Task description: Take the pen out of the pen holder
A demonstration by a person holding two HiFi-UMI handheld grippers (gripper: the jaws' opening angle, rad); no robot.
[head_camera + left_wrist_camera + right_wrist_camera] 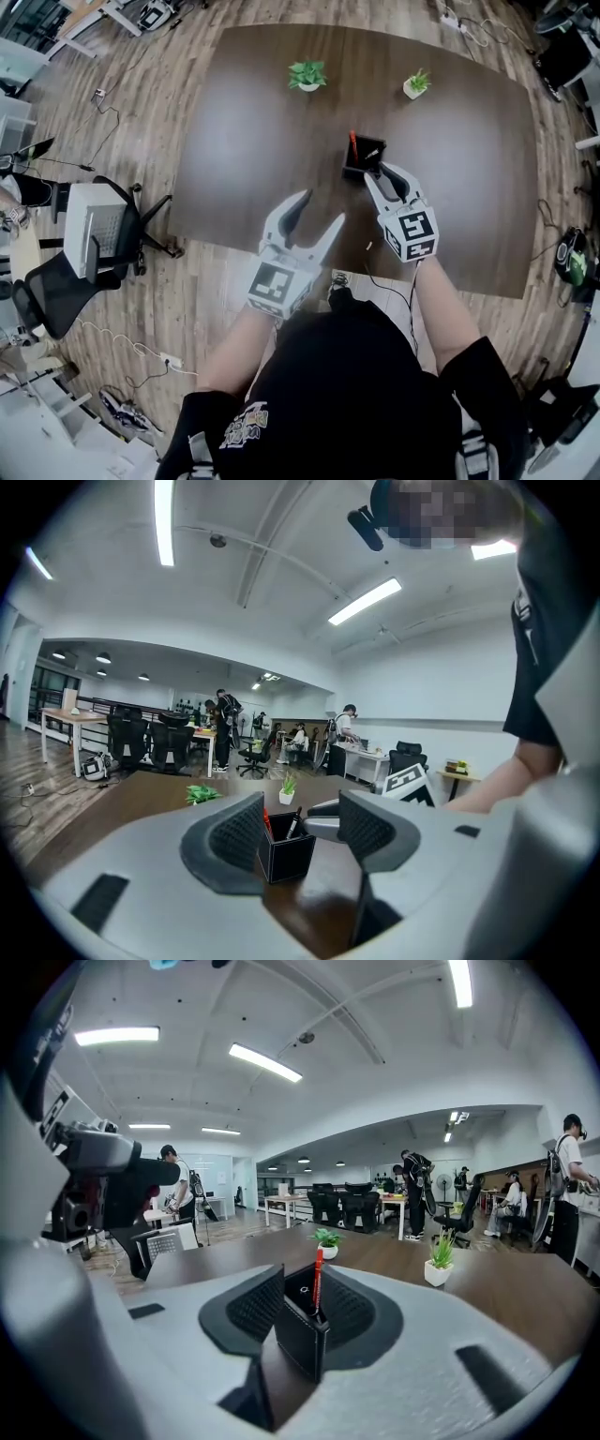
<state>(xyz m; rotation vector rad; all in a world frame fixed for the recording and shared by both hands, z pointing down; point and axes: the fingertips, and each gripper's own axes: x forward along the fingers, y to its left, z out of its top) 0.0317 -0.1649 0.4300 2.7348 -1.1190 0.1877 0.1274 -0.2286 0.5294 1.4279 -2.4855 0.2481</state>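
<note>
A black square pen holder stands on the dark brown table, right of its middle. A red pen and a dark pen stick out of it. My right gripper is at the holder's near side. In the right gripper view the holder sits between the jaws with the red pen upright in it; I see no firm press of the pads. My left gripper hangs open nearer to me and left of the holder, which stands farther off in its view.
Two small potted plants stand at the table's far side. Office chairs and floor cables lie left of the table. The table's near edge runs just under my left gripper. People work at desks in the background.
</note>
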